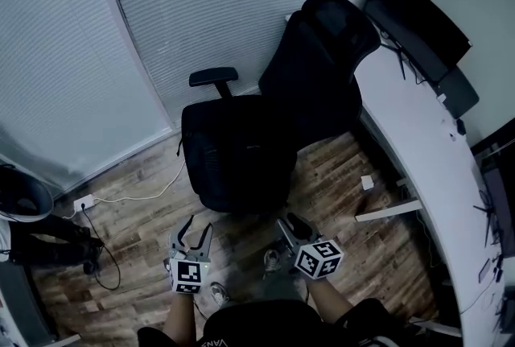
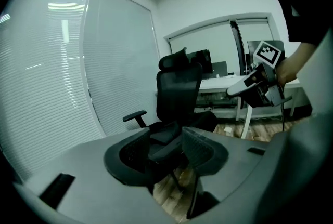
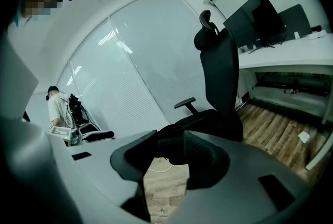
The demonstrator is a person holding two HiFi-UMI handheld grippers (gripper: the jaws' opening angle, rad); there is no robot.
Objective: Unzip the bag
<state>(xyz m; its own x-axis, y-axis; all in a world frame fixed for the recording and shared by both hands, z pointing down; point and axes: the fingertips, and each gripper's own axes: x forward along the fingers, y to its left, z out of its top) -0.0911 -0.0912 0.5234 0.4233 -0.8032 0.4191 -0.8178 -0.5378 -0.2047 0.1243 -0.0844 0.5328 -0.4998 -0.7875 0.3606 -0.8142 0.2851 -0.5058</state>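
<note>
table [image 1: 410, 136]: curved, white, on the right, well apart from both claws | office chair [image 1: 241, 152]: black, just ahead | bag: cannot tell it from the dark seat, probably lying there | left claw [image 1: 195, 233]: released, empty | right claw [image 1: 290, 226]: released, empty | step: locate the zipper pull; one claw should pin the fabric while the other draws the pull along its track

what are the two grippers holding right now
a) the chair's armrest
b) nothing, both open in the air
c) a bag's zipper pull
b: the left gripper and the right gripper each have their jaws apart with nothing between them.
</note>
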